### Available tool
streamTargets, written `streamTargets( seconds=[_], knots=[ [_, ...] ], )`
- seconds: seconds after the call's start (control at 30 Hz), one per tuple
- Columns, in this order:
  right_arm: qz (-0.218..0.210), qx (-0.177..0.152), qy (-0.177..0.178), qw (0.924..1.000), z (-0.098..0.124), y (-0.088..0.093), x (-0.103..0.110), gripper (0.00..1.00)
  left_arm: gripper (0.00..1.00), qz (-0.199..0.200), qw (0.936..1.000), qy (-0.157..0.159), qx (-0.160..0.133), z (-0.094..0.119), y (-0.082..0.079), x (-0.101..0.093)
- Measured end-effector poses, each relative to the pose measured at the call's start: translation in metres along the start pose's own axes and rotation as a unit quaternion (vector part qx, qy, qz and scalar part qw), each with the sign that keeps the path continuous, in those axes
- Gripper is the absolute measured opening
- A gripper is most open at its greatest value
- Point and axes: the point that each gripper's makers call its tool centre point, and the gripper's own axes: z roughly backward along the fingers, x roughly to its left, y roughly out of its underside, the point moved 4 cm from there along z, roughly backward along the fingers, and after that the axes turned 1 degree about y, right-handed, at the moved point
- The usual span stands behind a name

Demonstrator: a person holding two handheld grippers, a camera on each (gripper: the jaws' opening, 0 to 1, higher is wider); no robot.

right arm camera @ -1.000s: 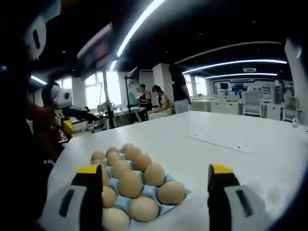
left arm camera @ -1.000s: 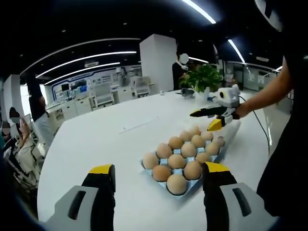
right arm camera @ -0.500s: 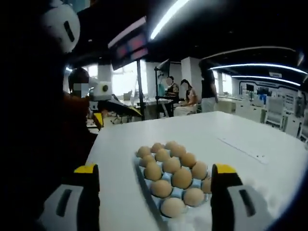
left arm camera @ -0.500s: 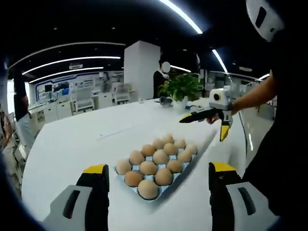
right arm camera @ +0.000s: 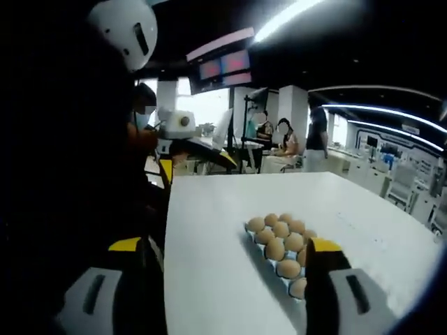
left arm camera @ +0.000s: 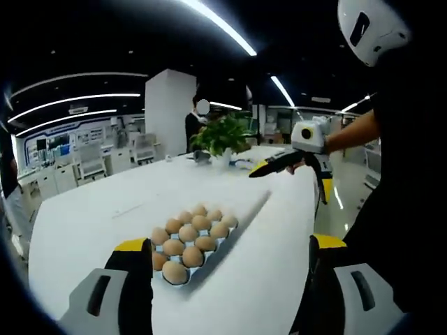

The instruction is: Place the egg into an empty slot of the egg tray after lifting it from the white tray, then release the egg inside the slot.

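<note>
Left gripper view: pale blue egg tray (left arm camera: 225,239) of brown eggs (left arm camera: 188,237) on white bench (left arm camera: 265,265); left gripper (left arm camera: 230,262) and right gripper (right arm camera: 227,269) spread, empty. Best to find the white tray first.

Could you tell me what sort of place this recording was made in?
Most likely a large open-plan office or lab. Long strip lights run across a dark ceiling, rows of desks with chairs fill the background, and the egg tray sits on a big white table beside a potted plant.

Ceiling strip lights (left arm camera: 216,24) glare brightly, the white table (left arm camera: 105,216) gleams, edges bend and blur
</note>
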Motion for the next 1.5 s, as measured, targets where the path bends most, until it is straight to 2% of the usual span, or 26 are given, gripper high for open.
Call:
streamTargets(
  seconds=[0.1,0.2,0.3,0.5,0.8,1.1,1.5],
  knots=[
    [-0.006,-0.008,-0.008,0.9999,0.004,0.002,-0.001,0.97,0.94,-0.007,0.9999,-0.010,0.001,0.001,0.000,-0.005],
    [0.012,-0.009,-0.030,0.9994,0.011,0.001,0.002,0.97,0.93,-0.004,0.9998,-0.021,-0.001,0.000,-0.005,-0.015],
    [0.018,-0.011,-0.034,0.9992,0.017,0.000,-0.004,0.97,0.93,-0.012,0.9995,-0.026,0.012,-0.004,-0.004,-0.021],
    [0.017,-0.013,-0.042,0.9989,0.026,0.005,-0.012,0.96,0.91,-0.007,0.9991,-0.038,0.017,-0.013,-0.003,-0.024],
    [-0.008,-0.025,-0.022,0.9994,0.037,0.017,-0.019,0.95,0.89,-0.003,0.9981,-0.061,0.012,-0.026,-0.006,-0.020],
    [-0.009,-0.029,-0.010,0.9995,0.050,0.021,-0.022,0.95,0.87,-0.008,0.9984,-0.050,0.025,-0.039,-0.011,-0.026],
    [-0.006,-0.029,-0.003,0.9996,0.058,0.026,-0.023,0.94,0.85,-0.010,0.9982,-0.054,0.025,-0.039,-0.010,-0.029]
  ],
)
